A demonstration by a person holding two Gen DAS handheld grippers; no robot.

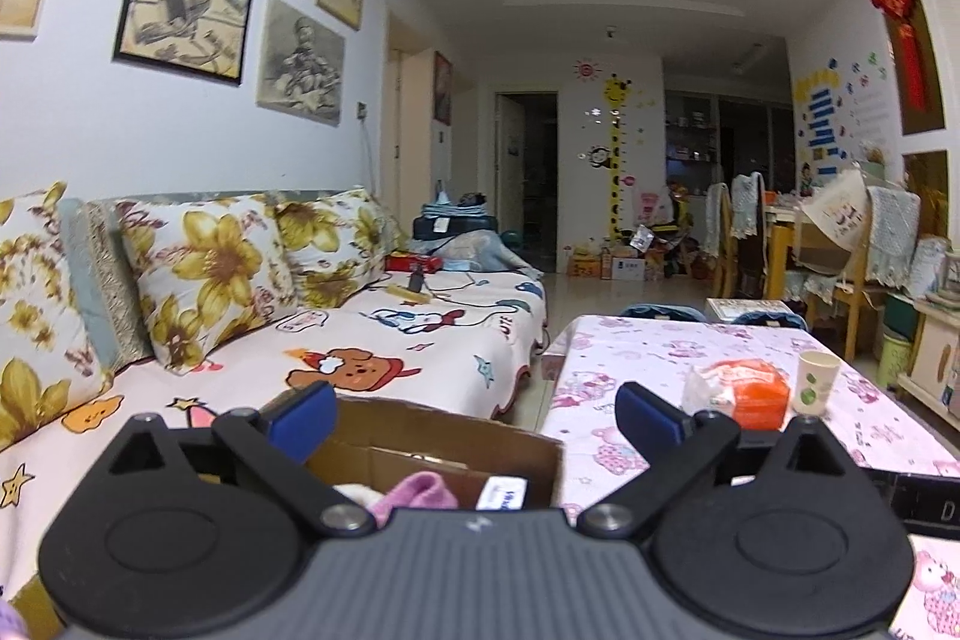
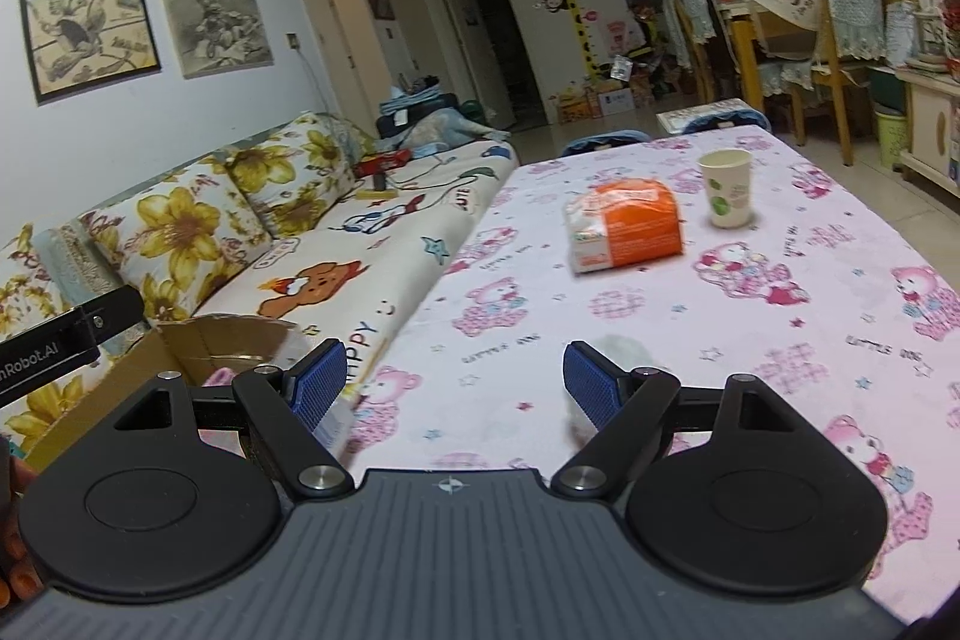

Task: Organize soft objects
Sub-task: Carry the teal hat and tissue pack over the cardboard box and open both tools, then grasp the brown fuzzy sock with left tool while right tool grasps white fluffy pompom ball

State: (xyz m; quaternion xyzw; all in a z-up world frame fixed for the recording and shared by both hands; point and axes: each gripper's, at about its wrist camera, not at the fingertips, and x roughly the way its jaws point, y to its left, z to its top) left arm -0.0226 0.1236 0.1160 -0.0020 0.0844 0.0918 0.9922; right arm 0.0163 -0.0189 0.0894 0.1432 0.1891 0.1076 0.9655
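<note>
An open cardboard box (image 1: 432, 445) sits on the sofa beside the table, and also shows in the right wrist view (image 2: 198, 340). Inside it lie a pink soft cloth (image 1: 417, 493), a white soft item (image 1: 354, 491) and a small white packet (image 1: 504, 493). My left gripper (image 1: 474, 415) is open and empty, just above the box. My right gripper (image 2: 453, 385) is open and empty over the table's near left edge. A white fluffy object (image 2: 624, 349) lies on the table just behind the right finger pad, partly hidden.
The table (image 2: 780, 340) has a pink bear cloth. On it stand an orange and white tissue pack (image 2: 627, 223) and a paper cup (image 2: 726, 187). The sofa (image 1: 390, 340) with flowered pillows (image 1: 204, 268) runs along the left. Chairs (image 1: 840, 244) and clutter stand at the far end.
</note>
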